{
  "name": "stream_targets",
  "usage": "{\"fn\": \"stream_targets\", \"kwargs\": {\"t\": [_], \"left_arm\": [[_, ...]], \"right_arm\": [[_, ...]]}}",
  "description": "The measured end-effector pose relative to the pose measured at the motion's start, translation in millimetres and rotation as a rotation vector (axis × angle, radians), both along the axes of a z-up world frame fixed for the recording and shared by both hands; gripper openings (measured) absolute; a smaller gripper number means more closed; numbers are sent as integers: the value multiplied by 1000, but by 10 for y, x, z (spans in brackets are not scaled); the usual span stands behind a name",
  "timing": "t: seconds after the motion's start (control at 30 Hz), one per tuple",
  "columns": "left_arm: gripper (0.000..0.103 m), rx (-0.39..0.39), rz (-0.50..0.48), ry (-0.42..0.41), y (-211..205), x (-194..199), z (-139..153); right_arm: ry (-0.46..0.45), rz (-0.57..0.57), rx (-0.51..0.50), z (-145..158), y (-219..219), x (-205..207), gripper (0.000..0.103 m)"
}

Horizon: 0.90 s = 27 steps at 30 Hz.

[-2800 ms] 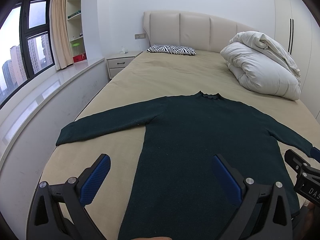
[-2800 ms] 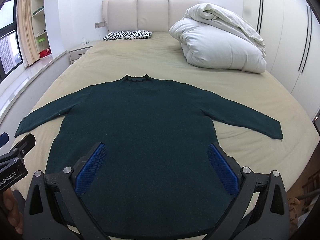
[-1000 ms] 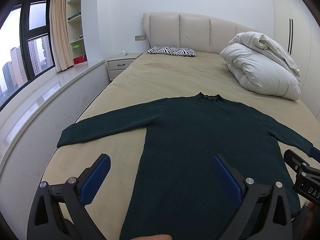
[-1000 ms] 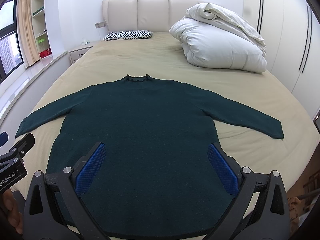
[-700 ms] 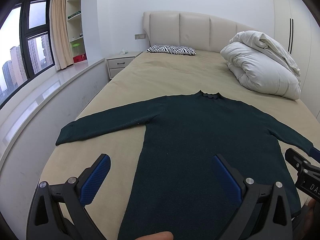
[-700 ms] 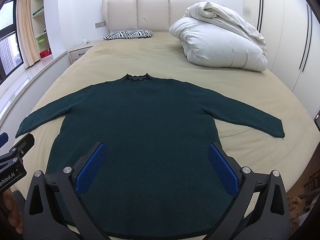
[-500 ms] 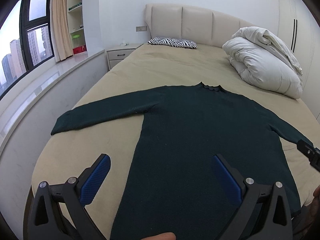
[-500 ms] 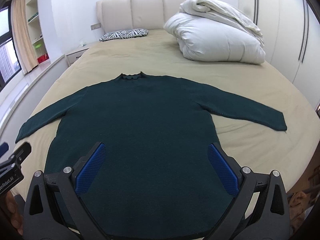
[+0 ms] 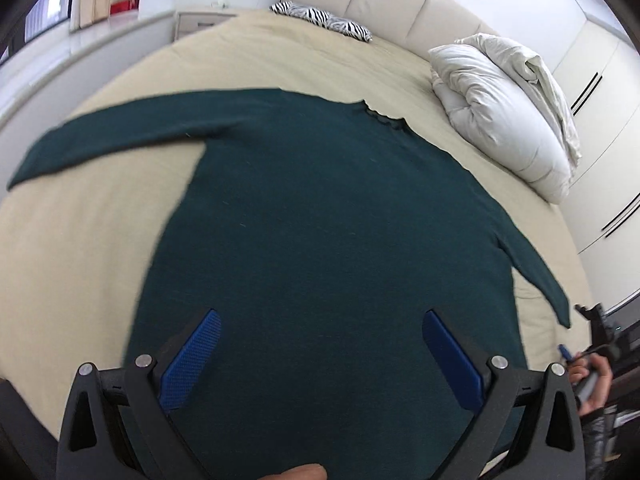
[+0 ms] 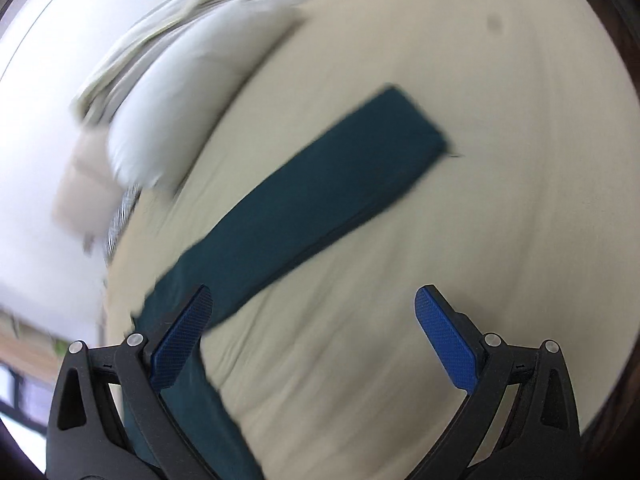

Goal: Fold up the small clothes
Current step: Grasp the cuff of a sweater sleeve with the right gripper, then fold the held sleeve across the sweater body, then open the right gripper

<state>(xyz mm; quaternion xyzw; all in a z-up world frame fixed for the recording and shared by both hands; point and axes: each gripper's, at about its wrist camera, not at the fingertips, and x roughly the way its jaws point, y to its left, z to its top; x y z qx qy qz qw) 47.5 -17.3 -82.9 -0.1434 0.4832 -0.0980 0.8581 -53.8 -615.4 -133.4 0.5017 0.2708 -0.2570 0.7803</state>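
Here both grippers, left [image 9: 318, 330] and right [image 10: 312, 306], gape wide over the sweater [image 9: 320, 220]; a duvet [image 9: 508, 108] lies beside.

— What sort of room am I steering through?
— I see a home bedroom: bed [image 9: 120, 208], padded headboard [image 9: 384, 4], zebra pillow [image 9: 320, 20], bundled duvet [image 9: 504, 108], nightstand [image 9: 200, 20], wardrobe [image 9: 600, 92].

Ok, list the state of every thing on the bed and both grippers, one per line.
Green sweater: spread flat, unfolded, sleeves out.
Right sleeve: lying flat on the sheet, ungrasped.
White duvet: bundled in a heap.
Zebra pillow: lying by the headboard.
Left gripper: open, empty.
Right gripper: open, empty.
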Motion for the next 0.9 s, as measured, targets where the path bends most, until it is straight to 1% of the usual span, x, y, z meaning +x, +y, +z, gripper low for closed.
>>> {"fn": "stream_targets", "kwargs": {"t": [0.07,0.17,0.23,0.27,0.33,0.37,0.4,0.43,0.47,0.5,0.53,0.57,0.6,0.67,0.77,0.83,0.9], "left_arm": [[103,-22,-15,30,-72,58,-51],[103,-29,-50,73,-178,147,-113],[103,-29,-53,89,-204,189,-150],[103,-24,-48,85,-202,195,-151],[103,-40,-45,75,-173,201,-160],[103,-56,-45,79,-158,230,-180],[103,-80,-40,88,-133,248,-209],[103,-95,-34,93,-104,254,-224],[103,-108,-28,100,-74,261,-240],[103,-124,-27,111,-47,273,-264],[103,-136,-29,120,-28,291,-285],[103,-150,-31,131,-10,296,-307],[103,-164,-32,137,16,307,-317],[103,-188,-32,136,49,317,-322],[103,-222,-26,113,105,308,-274],[103,-244,-23,95,152,314,-227],[103,-257,-15,106,208,345,-208]], "right_arm": [[-33,-13,37,-126,-236,-5,101],[-70,-28,22,-159,-416,72,101],[-83,-47,27,-195,-498,160,101],[-85,-66,26,-242,-533,167,99],[-73,-92,8,-267,-598,219,90],[-62,-88,-7,-254,-648,255,83],[-55,-73,-20,-223,-688,343,66],[-45,-52,-18,-225,-759,417,56],[-29,-40,-7,-245,-852,470,40],[-12,-44,-5,-260,-879,492,33],[0,-53,-14,-246,-870,504,29],[6,-59,-27,-217,-857,505,22],[9,-62,-47,-161,-831,523,16],[16,-18,-114,2,-672,604,10],[-4,86,-225,349,-314,838,10],[-45,187,-273,610,0,1150,9],[-78,293,-322,817,398,1449,9]]}}
